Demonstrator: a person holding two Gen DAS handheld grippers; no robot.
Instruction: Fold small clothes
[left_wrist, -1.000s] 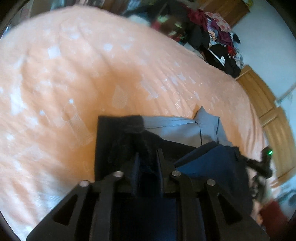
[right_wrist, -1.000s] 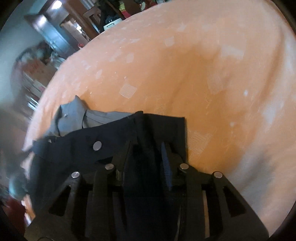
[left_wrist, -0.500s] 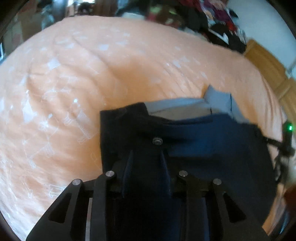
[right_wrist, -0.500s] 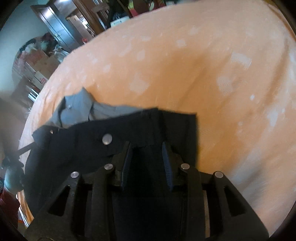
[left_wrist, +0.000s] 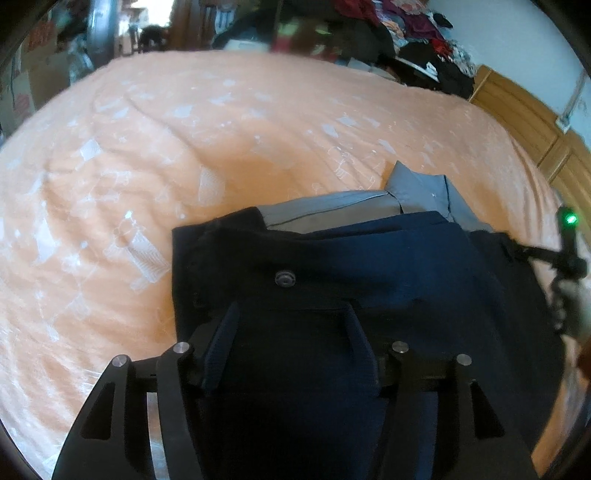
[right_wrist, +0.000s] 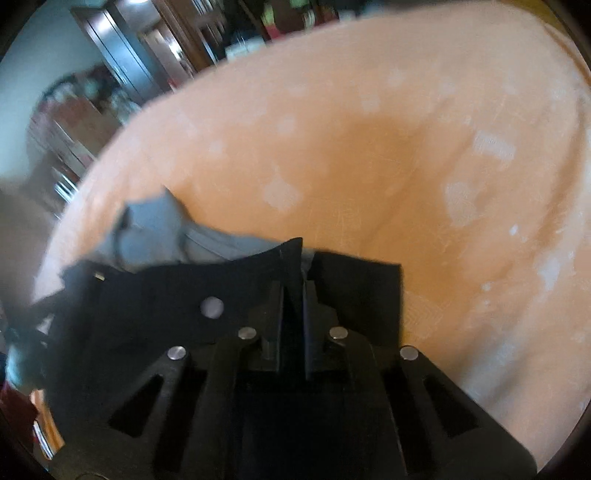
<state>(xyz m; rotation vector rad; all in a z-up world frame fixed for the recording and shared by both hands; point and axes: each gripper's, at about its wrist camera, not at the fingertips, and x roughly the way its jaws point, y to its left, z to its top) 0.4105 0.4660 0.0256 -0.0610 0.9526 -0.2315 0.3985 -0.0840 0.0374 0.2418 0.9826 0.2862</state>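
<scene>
**Kid:** Shorts (left_wrist: 388, 266), dark blue ones! Who has them?

**Helper:** Start at the right gripper (right_wrist: 293, 295). Its two fingers are squeezed together, and a fold of the shorts sticks up between them. So it is pinching the shorts at their top edge.

**Kid:** And the other one?

**Helper:** The left gripper (left_wrist: 291, 314) has its fingers spread wide apart. The cloth lies between and under them, but nothing is pinched there. I cannot tell if the fingers touch the cloth.

**Kid:** I see a round shiny thing!

**Helper:** That is a snap button (left_wrist: 284, 277) on the shorts, just past the left gripper's fingers. In the right view the button (right_wrist: 212, 307) sits just left of the pinching fingers.

**Kid:** What is behind the shorts?

**Helper:** A gray garment (left_wrist: 417, 192) peeks out from the far edge of the shorts. Part of it is tucked under them.

**Kid:** And under all that?

**Helper:** An orange blanket (left_wrist: 184, 147) with pale white shapes. The shorts lie flat on it, near its close edge.

**Kid:** And way past the shorts?

**Helper:** A messy pile of clothes (left_wrist: 413, 33) at the far side of the blanket, and a wooden headboard (left_wrist: 517, 107) to the right of the shorts.
</scene>
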